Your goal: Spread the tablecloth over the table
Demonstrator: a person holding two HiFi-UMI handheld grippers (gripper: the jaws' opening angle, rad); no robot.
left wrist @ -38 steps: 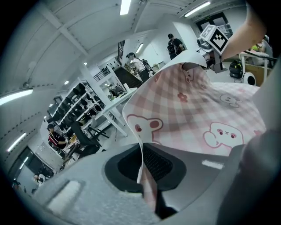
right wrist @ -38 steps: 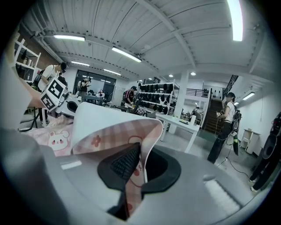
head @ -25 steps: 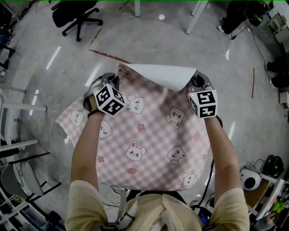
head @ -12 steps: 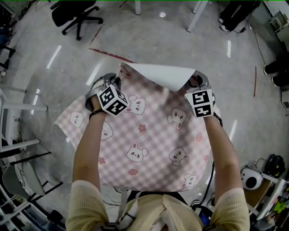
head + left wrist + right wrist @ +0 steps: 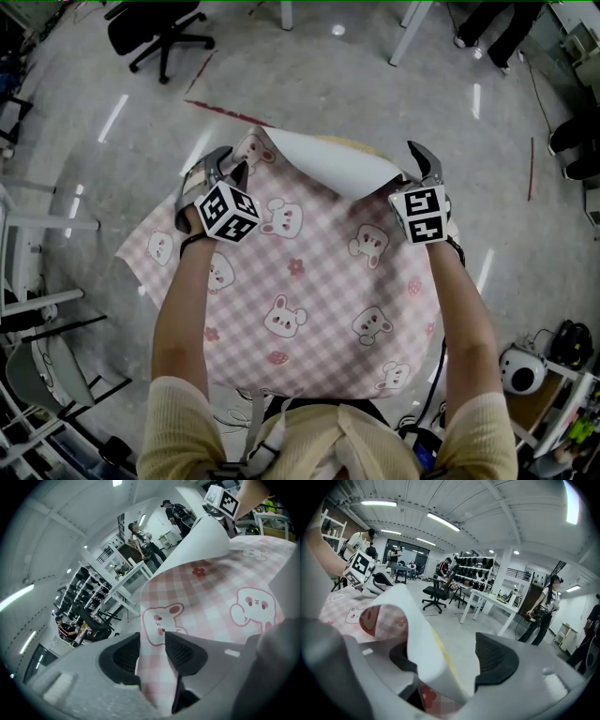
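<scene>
the pink checked tablecloth (image 5: 319,281) with its bunny prints lay over the table (image 5: 349,142), hanging off the near and left sides. its far edge was curled back, showing the white underside. the left hand-held gripper (image 5: 225,164) stood at the far left corner and the right hand-held gripper (image 5: 419,159) at the far right. both had their jaws opening wide, with the cloth's edge loose between them, not pinched.

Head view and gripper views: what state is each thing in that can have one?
tablecloth: mostly spread, pattern up; far edge curled back, white side up.
left gripper: jaws opening, tablecloth edge between them, not pressed.
right gripper: jaws opening, curled tablecloth edge between them, not pressed.
</scene>
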